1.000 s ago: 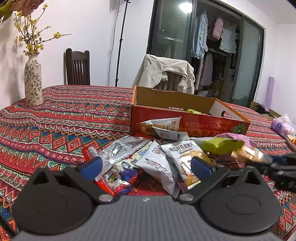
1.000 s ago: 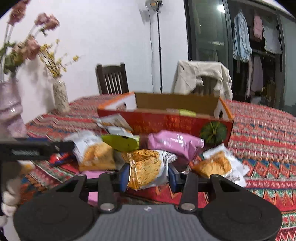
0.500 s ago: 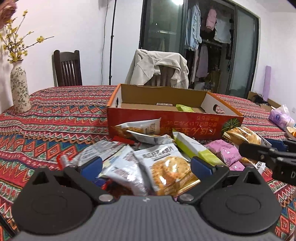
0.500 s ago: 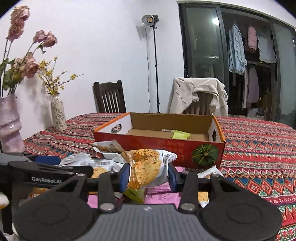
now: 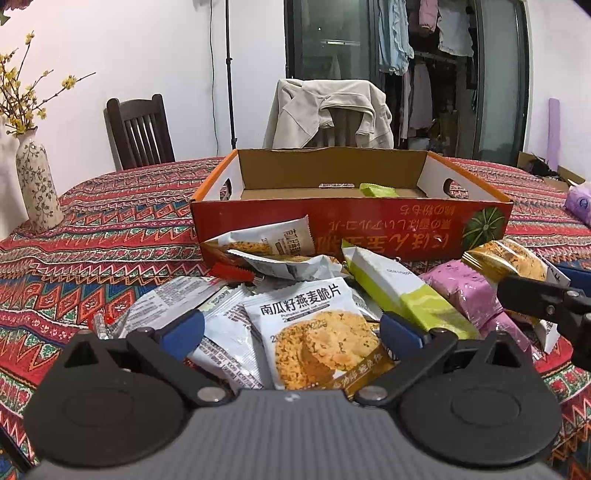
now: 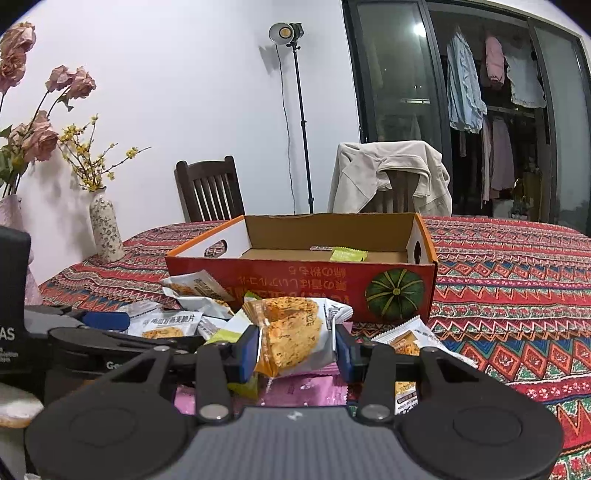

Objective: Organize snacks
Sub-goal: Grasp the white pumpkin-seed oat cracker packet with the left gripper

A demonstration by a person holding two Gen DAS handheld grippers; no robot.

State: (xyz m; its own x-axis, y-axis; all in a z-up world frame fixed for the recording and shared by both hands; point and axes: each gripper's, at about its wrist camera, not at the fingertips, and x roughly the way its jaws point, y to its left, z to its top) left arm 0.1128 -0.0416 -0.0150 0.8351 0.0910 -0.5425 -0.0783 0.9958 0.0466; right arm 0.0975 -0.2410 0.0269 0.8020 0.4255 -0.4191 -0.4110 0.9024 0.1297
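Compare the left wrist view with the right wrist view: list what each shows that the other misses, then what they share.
Left wrist only: the open left claw over a pumpkin-seed crisp packet, a purple pack at the far right.

Right wrist only: the right claw shut on an orange cracker packet, pink roses, a lit lamp.

Both: the red box holding a green packet, the patterned vase, two chairs, the tablecloth.

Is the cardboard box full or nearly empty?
Nearly empty: the cardboard box shows bare floor, with only a green packet inside.
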